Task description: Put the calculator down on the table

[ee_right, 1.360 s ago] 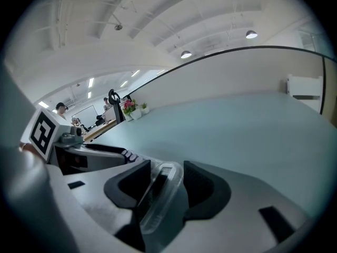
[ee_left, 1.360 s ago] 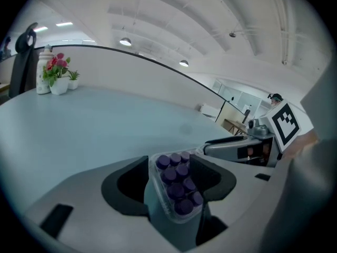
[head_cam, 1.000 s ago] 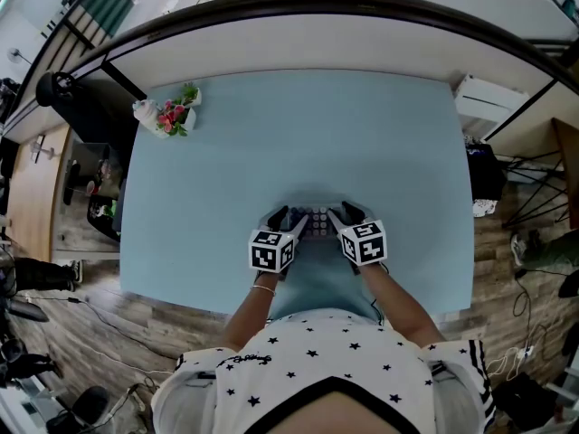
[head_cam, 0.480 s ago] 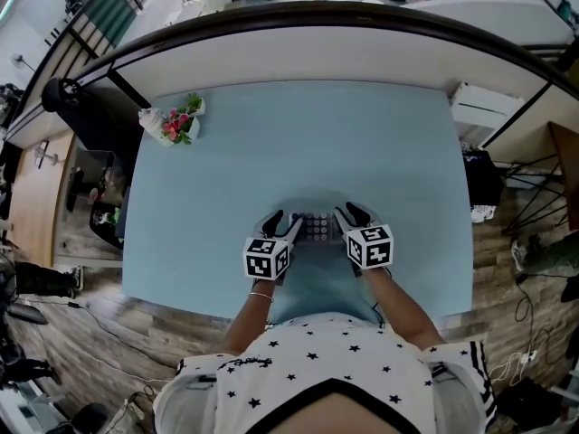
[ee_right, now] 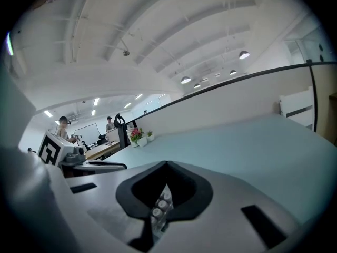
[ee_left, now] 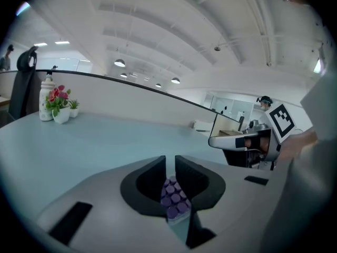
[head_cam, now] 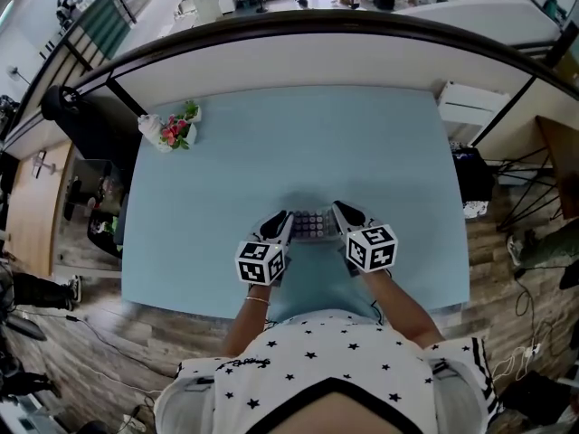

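Your left gripper [head_cam: 276,223] and right gripper [head_cam: 345,216] have just been closing, and each now pinches one end of the calculator [head_cam: 309,225]. It spans the gap between them at the near part of the blue table [head_cam: 271,143]. Your hands sit side by side, jaws aimed forward and slightly down.

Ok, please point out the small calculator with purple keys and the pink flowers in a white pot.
small calculator with purple keys [head_cam: 310,224]: head view, keypad.
pink flowers in white pot [head_cam: 172,131]: head view, blossoms.
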### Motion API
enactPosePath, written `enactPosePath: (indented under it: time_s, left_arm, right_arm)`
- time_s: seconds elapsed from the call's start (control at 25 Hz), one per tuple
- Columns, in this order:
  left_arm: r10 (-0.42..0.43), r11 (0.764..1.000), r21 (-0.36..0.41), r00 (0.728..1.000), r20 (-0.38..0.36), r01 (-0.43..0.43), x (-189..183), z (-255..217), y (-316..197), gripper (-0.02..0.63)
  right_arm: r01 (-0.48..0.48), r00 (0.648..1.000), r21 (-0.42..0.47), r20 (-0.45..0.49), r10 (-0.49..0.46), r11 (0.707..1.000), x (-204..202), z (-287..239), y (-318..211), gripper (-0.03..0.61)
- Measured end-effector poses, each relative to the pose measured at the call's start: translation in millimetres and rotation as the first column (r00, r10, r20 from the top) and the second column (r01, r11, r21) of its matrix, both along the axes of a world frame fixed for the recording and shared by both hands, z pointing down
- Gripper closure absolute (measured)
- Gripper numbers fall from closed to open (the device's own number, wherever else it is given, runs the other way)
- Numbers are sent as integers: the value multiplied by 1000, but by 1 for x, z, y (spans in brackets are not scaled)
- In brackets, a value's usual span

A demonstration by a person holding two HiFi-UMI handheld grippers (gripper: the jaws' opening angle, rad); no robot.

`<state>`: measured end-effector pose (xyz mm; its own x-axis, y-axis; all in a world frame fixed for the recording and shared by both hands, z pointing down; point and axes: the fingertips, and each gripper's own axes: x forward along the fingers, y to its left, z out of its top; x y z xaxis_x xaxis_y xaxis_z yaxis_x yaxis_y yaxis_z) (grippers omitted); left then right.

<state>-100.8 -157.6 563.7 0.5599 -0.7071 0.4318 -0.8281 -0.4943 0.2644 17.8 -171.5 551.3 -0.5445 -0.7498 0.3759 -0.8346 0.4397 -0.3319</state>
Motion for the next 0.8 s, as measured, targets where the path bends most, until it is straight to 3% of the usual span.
enactPosePath:
  time_s: [0.12, 0.36, 0.8]
  left_arm:
    - [8, 999, 50, 1000, -8, -8, 1, -15, 1, 571]
    - [6, 992, 130, 999, -33, -1, -13, -46, 2, 572]
    - [47, 977, 212, 998, -50, -35, -15, -85, 24, 572]
  right_arm:
    - [-19, 999, 41, 34, 18, 999, 3, -19, 4, 580]
    - [-49, 995, 129, 94, 37, 990, 0, -58, 19, 581]
    - [-113, 982, 187, 168, 82, 976, 5, -93, 53, 581]
